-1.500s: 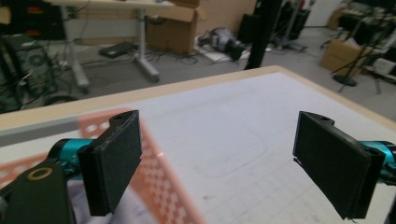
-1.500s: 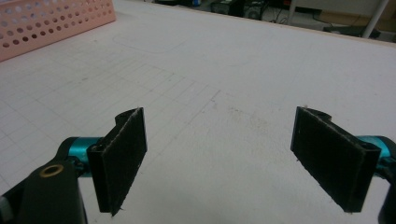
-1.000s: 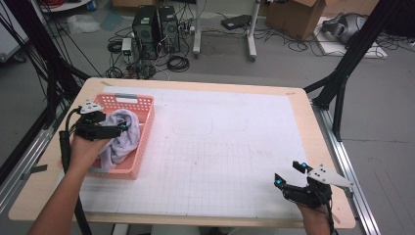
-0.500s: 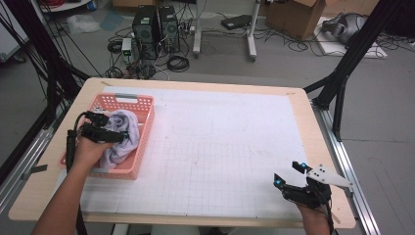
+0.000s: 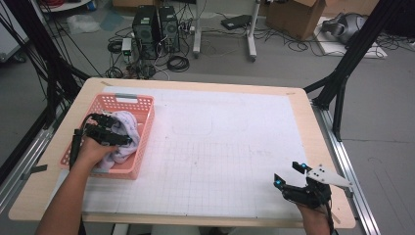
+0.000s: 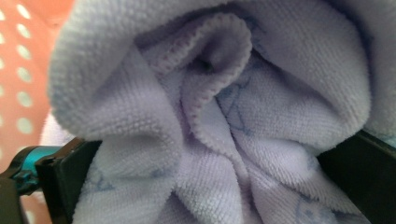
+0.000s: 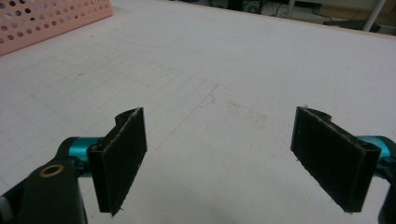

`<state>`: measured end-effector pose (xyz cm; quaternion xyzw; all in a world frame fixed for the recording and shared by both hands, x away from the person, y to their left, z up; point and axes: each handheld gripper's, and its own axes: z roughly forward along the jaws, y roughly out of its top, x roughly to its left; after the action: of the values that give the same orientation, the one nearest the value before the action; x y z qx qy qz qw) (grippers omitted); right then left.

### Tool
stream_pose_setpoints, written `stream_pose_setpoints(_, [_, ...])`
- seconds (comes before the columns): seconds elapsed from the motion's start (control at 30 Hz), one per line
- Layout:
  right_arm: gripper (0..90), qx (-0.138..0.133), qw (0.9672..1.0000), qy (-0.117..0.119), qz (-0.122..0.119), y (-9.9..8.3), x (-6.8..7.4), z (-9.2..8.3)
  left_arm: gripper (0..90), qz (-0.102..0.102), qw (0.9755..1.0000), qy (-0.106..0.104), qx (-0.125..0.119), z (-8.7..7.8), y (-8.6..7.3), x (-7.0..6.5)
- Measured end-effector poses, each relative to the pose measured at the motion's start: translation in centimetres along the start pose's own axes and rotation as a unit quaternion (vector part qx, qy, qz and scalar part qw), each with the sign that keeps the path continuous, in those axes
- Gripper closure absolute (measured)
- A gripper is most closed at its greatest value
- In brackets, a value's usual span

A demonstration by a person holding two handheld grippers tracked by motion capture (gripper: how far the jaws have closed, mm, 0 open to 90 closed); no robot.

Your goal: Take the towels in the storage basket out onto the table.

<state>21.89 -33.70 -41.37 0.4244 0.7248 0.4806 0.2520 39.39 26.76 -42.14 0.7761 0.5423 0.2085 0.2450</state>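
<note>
**Left gripper buried in the cloth, right one idle**

While the left gripper [image 5: 113,136] sits inside the pink basket [image 5: 145,111] at the left side of the table [image 5: 303,112], its two black jaws stand wide apart with the pale lilac cloth [image 5: 128,133] bunched between them. Seen along that gripper's own view, the cloth [image 6: 210,116] crowds right up to the camera in soft rolled folds with a stitched hem curling through the middle; one jaw shows at the lower left and the other at the lower right, each touching the fabric at its outer side. Whether they press it firmly cannot be told. The perforated pink wall of the basket [image 6: 18,60] shows behind the cloth at the left edge.

Over at the near right corner of the table, the right gripper [image 5: 299,180] rests low above the white gridded mat [image 5: 220,147], well apart from the basket. Its jaws are spread wide with nothing between them, as the right gripper view shows [image 7: 219,158], and the basket [image 7: 51,18] lies far off at the upper left there.
</note>
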Motion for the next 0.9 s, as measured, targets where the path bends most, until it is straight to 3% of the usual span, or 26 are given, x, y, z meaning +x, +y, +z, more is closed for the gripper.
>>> stream_pose_setpoints(0.2, [17.3,0.004,1.0000,0.001,-0.002,0.0,0.1,0.1,1.7,0.005,0.9999,-0.009,0.004,0.1,-0.1,-0.1])
stream_pose_setpoints(0.27, [17.3,0.003,1.0000,-0.001,0.000,0.0,0.1,0.1,2.4,0.011,0.9999,0.005,0.008,0.2,0.0,-0.2])
stream_pose_setpoints(0.43, [17.4,0.004,1.0000,0.000,0.000,0.0,0.0,0.1,17.8,0.014,0.9997,0.018,0.002,-0.1,0.1,-0.1])
stream_pose_setpoints(0.6, [17.4,0.003,1.0000,-0.001,0.001,0.1,0.1,0.1,38.8,0.031,0.9992,0.020,-0.011,-0.5,0.2,-0.4])
stream_pose_setpoints(0.73, [17.4,0.004,1.0000,-0.001,0.005,0.1,0.0,0.1,49.6,0.015,0.9996,0.008,-0.021,-0.9,0.2,-0.1])
stream_pose_setpoints(0.9, [17.4,0.002,1.0000,-0.002,0.007,0.1,-0.2,0.1,54.5,-0.016,0.9989,-0.010,-0.043,-1.4,0.2,0.5])
